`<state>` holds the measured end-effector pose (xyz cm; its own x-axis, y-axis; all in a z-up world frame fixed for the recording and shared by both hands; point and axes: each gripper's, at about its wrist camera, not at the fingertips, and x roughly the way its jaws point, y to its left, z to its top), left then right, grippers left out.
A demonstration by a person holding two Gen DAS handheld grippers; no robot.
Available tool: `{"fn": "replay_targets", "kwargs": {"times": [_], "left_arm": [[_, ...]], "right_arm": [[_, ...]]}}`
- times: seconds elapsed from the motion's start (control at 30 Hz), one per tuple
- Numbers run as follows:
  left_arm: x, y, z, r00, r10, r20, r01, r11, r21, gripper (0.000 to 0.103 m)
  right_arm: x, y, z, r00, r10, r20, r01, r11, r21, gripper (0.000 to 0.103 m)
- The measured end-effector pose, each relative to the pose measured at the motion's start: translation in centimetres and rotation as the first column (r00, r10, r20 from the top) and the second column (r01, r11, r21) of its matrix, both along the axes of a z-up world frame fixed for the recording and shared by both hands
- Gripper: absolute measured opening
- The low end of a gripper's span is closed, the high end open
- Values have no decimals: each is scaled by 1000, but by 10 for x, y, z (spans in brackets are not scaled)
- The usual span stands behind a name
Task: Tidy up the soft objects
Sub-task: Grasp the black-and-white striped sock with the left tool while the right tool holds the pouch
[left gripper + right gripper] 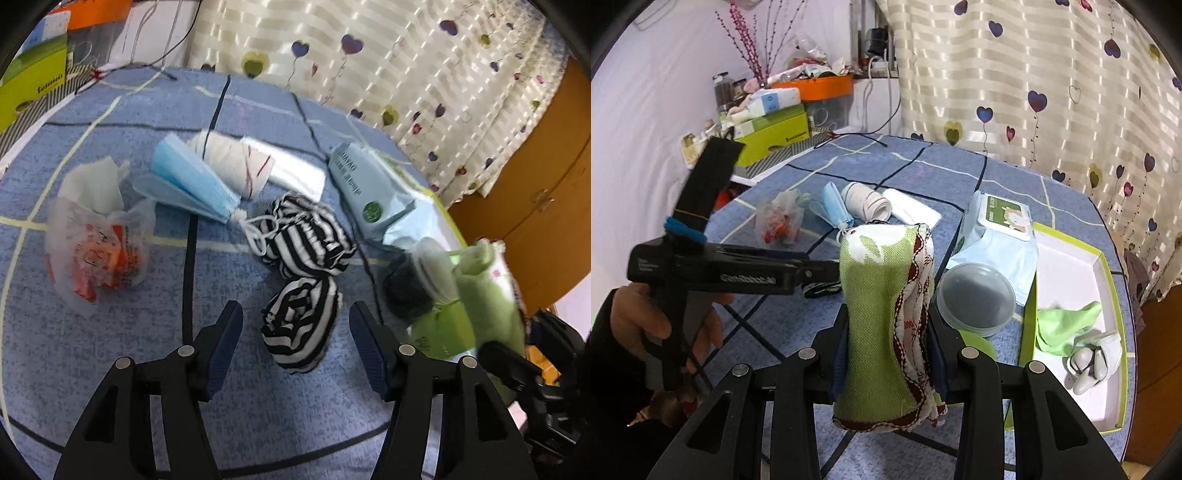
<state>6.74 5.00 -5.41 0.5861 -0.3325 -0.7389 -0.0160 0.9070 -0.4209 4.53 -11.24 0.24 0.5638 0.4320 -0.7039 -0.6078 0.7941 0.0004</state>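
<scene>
A round tabletop (923, 162) draped in a blue cloth crossed by dark and pale lines fills the middle of both views, backed by a cream striped curtain printed with heart-shaped balloons (1034, 74) along the upper right. At lower centre of the right wrist view, the right gripper (886, 354) has its fingers closed on a folded green woven cloth with a red-and-white patterned edge (882, 314), held upright above the tabletop. In the left wrist view the left gripper (295, 332) stands wide open and holds nothing, its fingers flanking a black-and-white striped fabric bundle (299, 325) that lies on the cloth at lower centre without touching either pad. Farther up the frame lie a folded blue face mask (195, 181), a rolled white cloth with reddish stripes (236, 166) and, to the left, a crumpled clear plastic bag with orange print (92, 243). A pale blue pack of wet wipes (997, 236) rests right of centre in the right wrist view, with a round translucent grey lidded container (977, 295) just below it. At the right edge sits an open shallow box with a white inside and lime-green rim (1071, 266), holding a light green cloth (1063, 325). At upper left, a white wall (646, 92), lime-green boxes (775, 136) and an orange tub (820, 88) crowd the table's far side. A person's hand (661, 332) grips the left gripper's handle at lower left.
</scene>
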Motion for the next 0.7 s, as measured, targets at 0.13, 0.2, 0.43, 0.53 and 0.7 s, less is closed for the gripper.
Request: {"fn": "replay_targets", "kwargs": {"times": [0.13, 0.2, 0.43, 0.53, 0.7], "left_arm": [[9, -9, -9, 999, -11, -34, 11, 1000, 3, 61], [11, -13, -11, 999, -11, -38, 11, 1000, 4, 58], [4, -21, -7, 1000, -7, -26, 9, 997, 76, 18], [-4, -22, 1, 1000, -10, -7, 11, 997, 73, 18], [-19, -27, 25, 998, -21, 54, 17, 997, 70, 18]], "right_arm": [[3, -3, -2, 1000, -3, -6, 3, 1000, 1, 36], [5, -5, -3, 1000, -7, -7, 7, 1000, 3, 36], [7, -15, -1, 1000, -27, -3, 27, 999, 18, 35], [7, -20, 0, 999, -36, 1, 36, 999, 27, 35], [6, -29, 4, 998, -55, 11, 55, 997, 45, 35]]}}
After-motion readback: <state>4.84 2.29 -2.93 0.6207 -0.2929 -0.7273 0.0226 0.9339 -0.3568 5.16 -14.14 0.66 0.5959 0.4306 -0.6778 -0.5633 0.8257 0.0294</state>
